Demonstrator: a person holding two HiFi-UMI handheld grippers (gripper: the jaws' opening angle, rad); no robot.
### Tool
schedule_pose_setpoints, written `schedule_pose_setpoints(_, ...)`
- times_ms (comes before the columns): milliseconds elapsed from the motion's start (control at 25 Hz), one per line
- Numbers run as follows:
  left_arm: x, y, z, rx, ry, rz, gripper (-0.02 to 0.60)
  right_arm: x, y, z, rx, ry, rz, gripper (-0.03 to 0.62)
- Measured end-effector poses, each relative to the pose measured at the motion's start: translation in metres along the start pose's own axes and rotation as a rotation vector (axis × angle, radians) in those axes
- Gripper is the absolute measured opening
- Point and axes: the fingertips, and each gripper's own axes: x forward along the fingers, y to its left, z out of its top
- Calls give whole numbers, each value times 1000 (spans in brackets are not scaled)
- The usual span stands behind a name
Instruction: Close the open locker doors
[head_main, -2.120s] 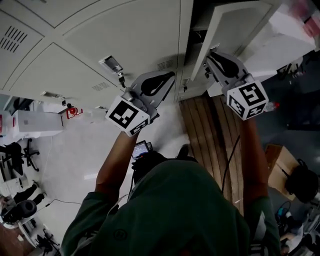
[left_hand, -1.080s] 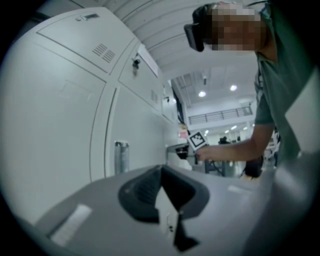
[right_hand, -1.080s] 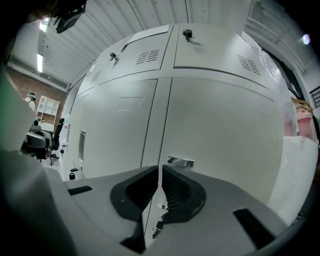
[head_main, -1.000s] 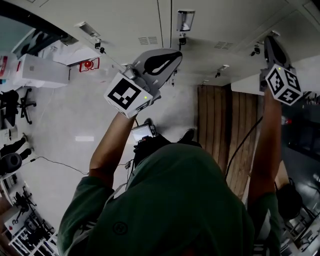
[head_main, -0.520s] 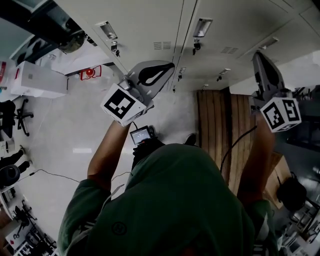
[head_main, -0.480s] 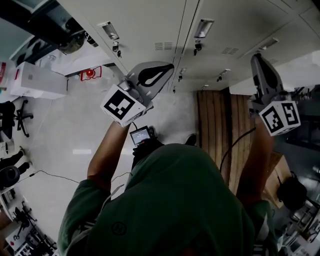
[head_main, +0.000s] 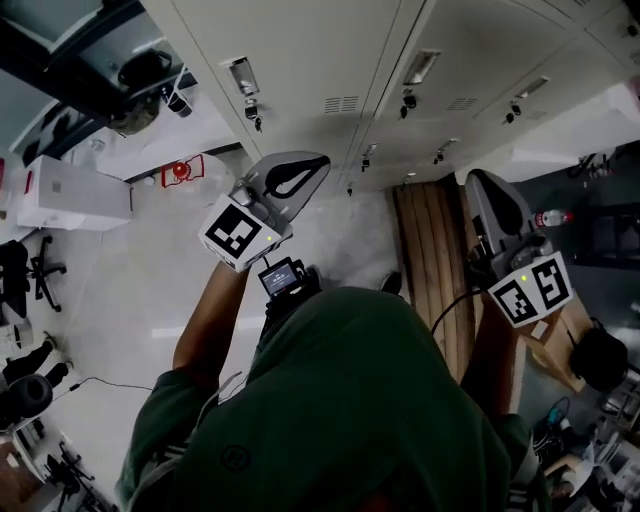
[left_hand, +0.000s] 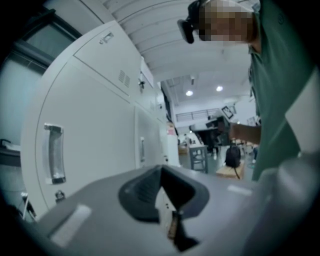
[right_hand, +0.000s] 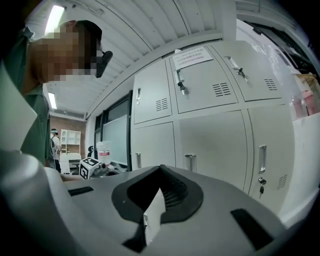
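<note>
My left gripper: jaws together, nothing between. Right gripper: same, jaws together, empty. Both hang off locker doors, no contact. Doors run across top of head view; every one I see sits flush.

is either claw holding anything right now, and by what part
Nothing is held. The left claw and the right claw both have their jaws together on nothing, apart from the locker doors.
</note>
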Motion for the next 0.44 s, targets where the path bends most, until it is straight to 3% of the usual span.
schedule_pose_setpoints(440,-24,7,-57,-52,84,-100,2,-20,17,-25,43,22,-159,5)
